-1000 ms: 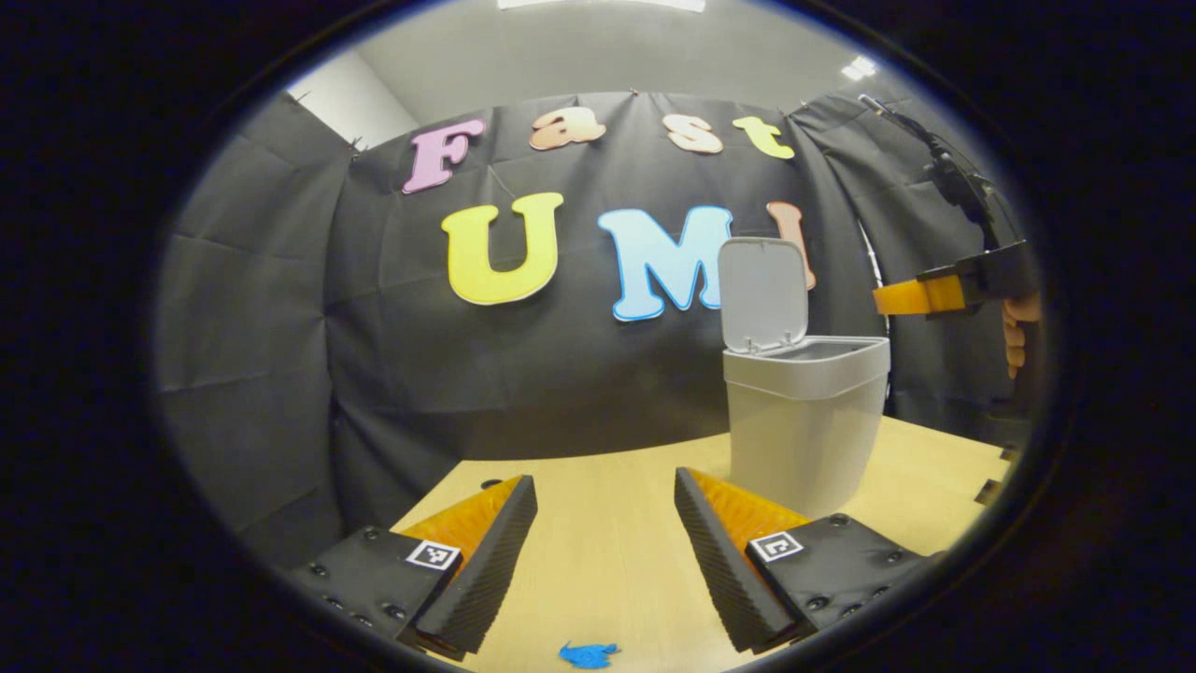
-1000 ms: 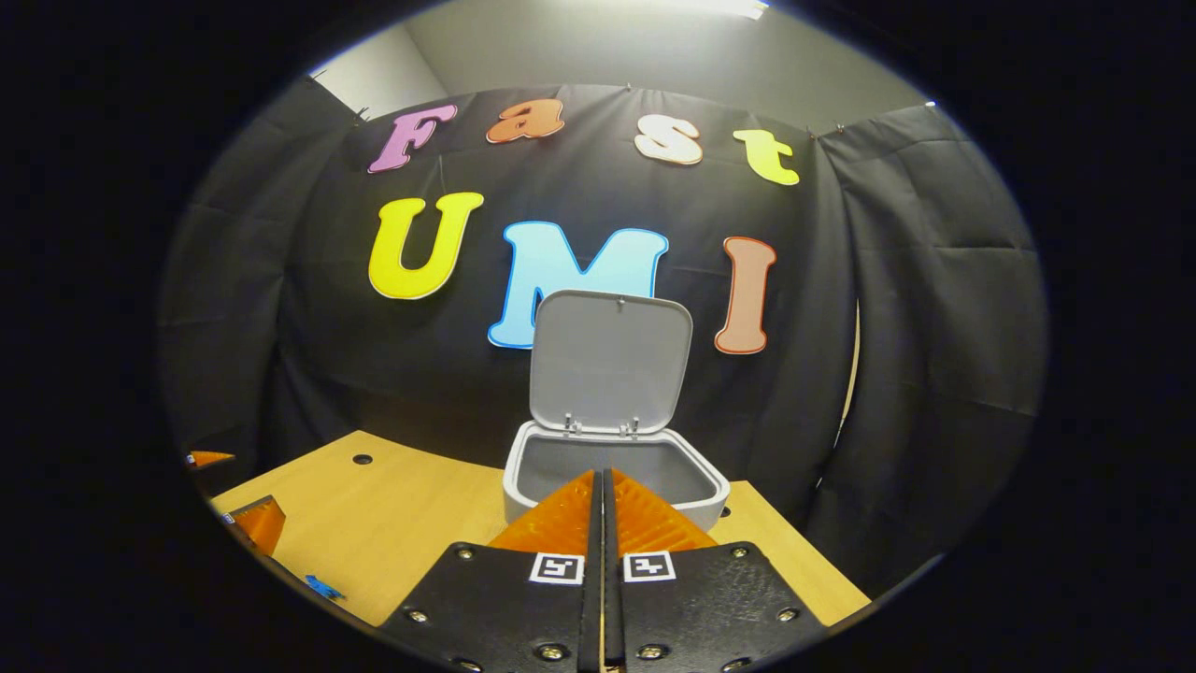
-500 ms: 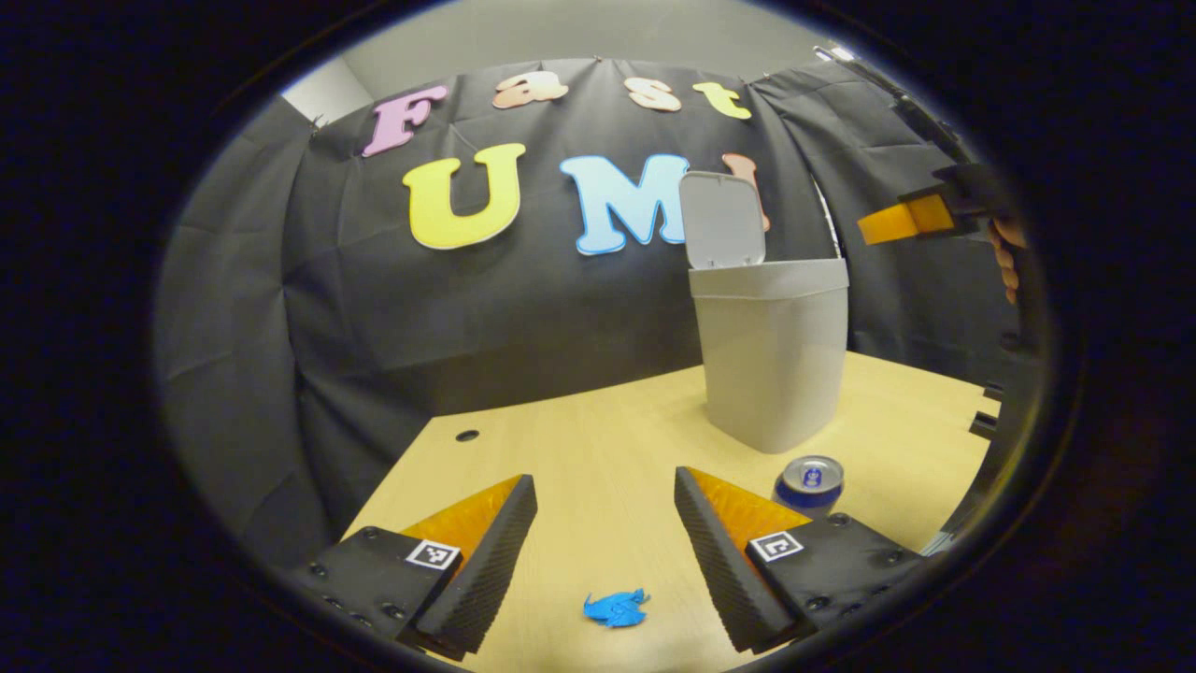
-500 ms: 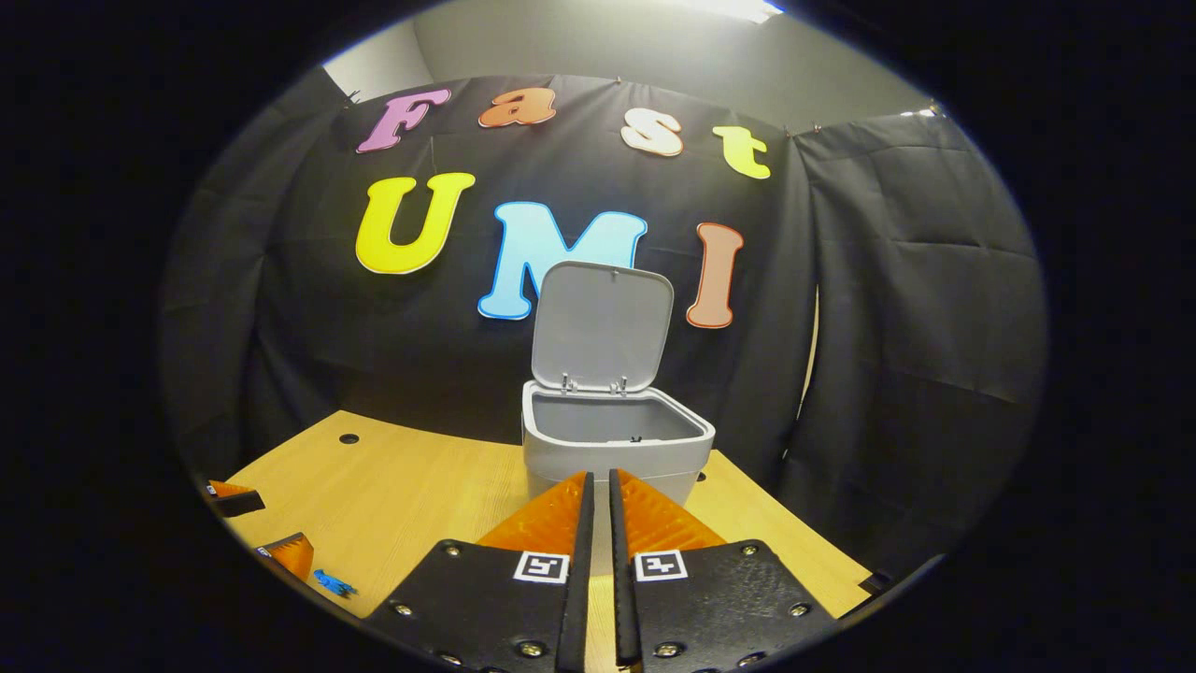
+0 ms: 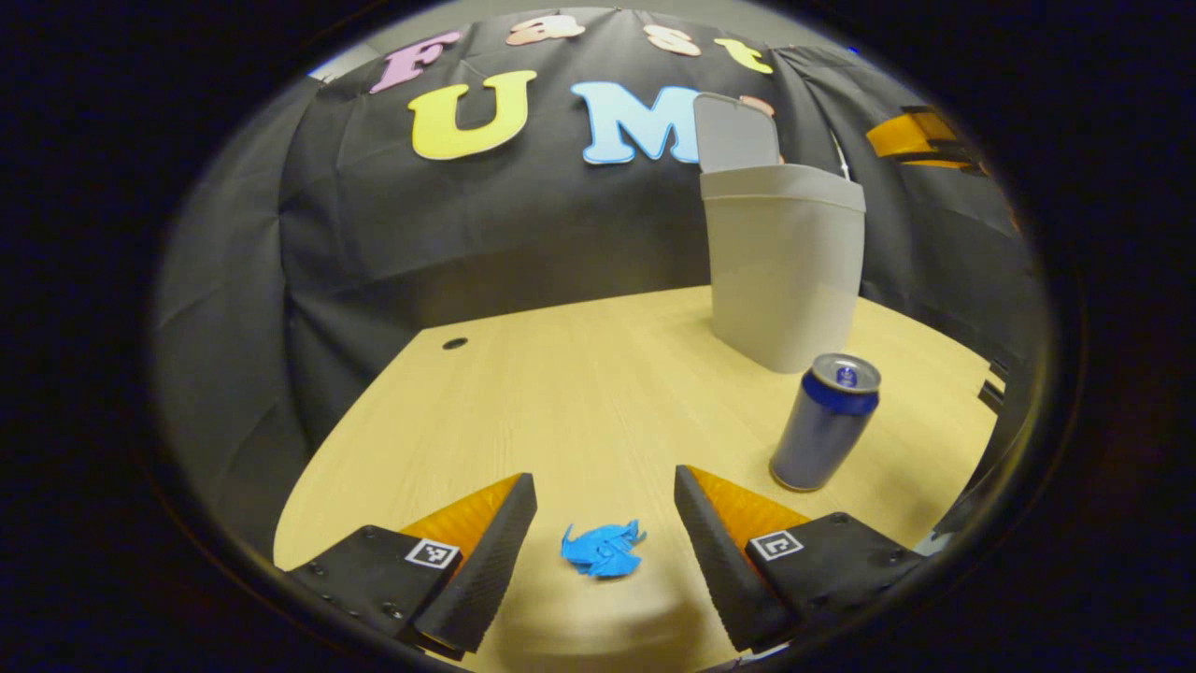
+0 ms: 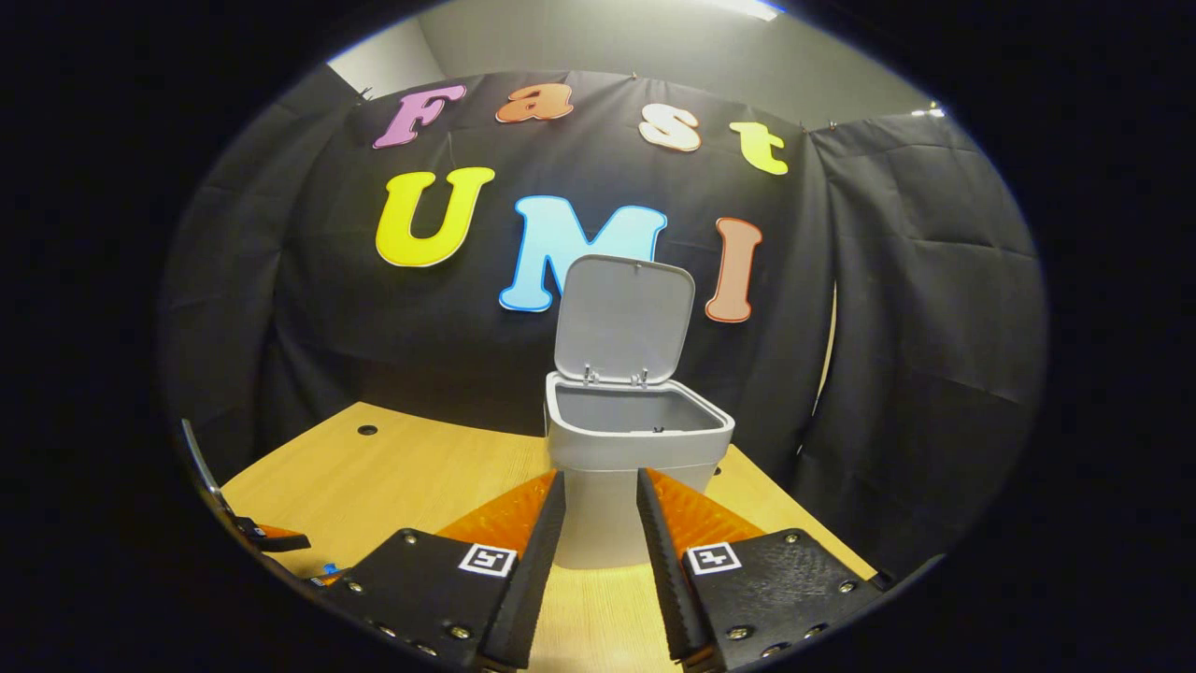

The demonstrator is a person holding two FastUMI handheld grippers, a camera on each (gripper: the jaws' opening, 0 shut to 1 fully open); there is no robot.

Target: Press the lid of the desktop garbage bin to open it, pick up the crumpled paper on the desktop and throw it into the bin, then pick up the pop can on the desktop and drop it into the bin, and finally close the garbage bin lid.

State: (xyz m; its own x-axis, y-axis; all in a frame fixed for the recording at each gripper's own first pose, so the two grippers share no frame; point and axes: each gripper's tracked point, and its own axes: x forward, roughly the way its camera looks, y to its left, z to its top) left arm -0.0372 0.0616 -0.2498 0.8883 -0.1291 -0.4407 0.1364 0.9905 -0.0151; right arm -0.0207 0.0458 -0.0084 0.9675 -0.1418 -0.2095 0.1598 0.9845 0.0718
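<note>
The pale wooden desktop (image 5: 598,374), smooth and lightly grained, carries everything. Far and to the right on it stands the grey plastic garbage bin (image 5: 783,266), a tapered smooth-walled tub whose flat hinged lid (image 6: 624,318) is raised upright at its back edge, so the opening is ready. Nearer, in front of the bin and apart from it, the blue metal pop can (image 5: 825,421) stands upright, a plain cylinder with a silver top. Smallest and nearest, the blue crumpled paper (image 5: 603,550) lies on the wood between the two ridged fingers of the left gripper (image 5: 603,523), which is spread wide and empty.

The pickup of the paper is judged the step in hand. It would be done best if the fingers were lowered until the tips nearly meet the wood, the wad kept centred, and the closing made gently, since so light and springy a scrap is easily flicked aside. Whether the tips already touch the desktop cannot be made out.

The right gripper (image 6: 601,551) is held partly open and empty, in front of the bin
</note>
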